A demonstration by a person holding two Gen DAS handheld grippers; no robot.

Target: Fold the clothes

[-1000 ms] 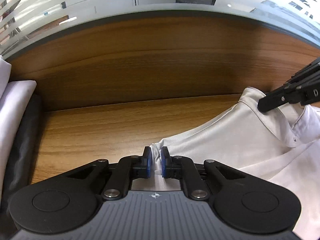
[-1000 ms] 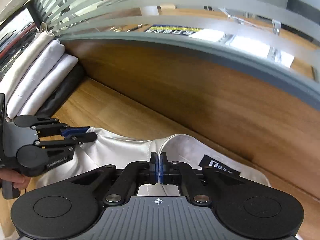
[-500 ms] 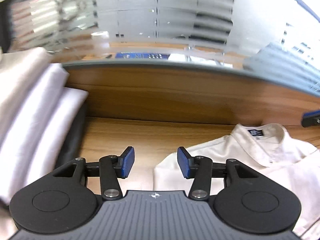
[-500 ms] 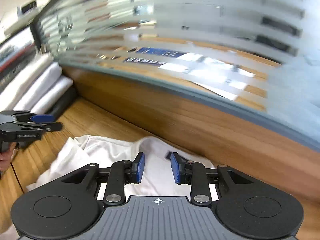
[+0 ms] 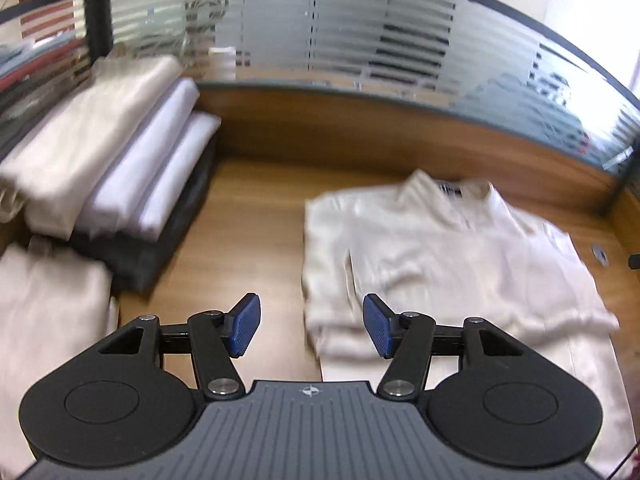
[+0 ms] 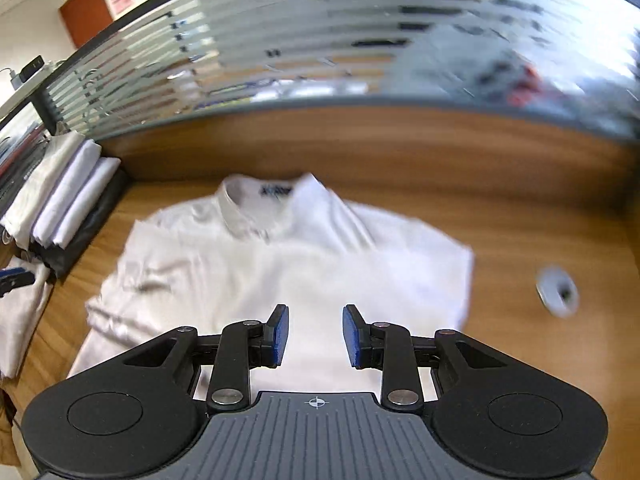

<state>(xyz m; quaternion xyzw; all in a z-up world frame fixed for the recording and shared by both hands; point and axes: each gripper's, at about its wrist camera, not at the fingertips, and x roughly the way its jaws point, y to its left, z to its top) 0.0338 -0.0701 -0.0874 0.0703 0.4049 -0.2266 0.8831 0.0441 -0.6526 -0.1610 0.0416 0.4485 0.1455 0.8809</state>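
Since a second ago both tongs have let go of the white shirt (image 6: pixel 280 264) and pulled back above it; then they were clenched on its cloth, the left at the shoulder edge, the right near the collar. Now the left tongs (image 5: pixel 311 330) and the right tongs (image 6: pixel 315 335) stand released, blue pads apart and holding nothing. The shirt lies folded on the wooden tabletop (image 5: pixel 256 216), collar toward the back panel.

Only the right view shows a small grey round fitting (image 6: pixel 557 289) in the tabletop to the shirt's right, and a red door far off. The left view shows more fully the stack of folded pale garments (image 5: pixel 108 148) resting on a black block (image 5: pixel 168 236), and another pale cloth (image 5: pixel 48 320) beside it.

The collar label is too blurred to read, and the shirt's lower edge is hidden behind the tongs. The frosted striped glass partition (image 6: pixel 320 40) smears whatever lies behind it.
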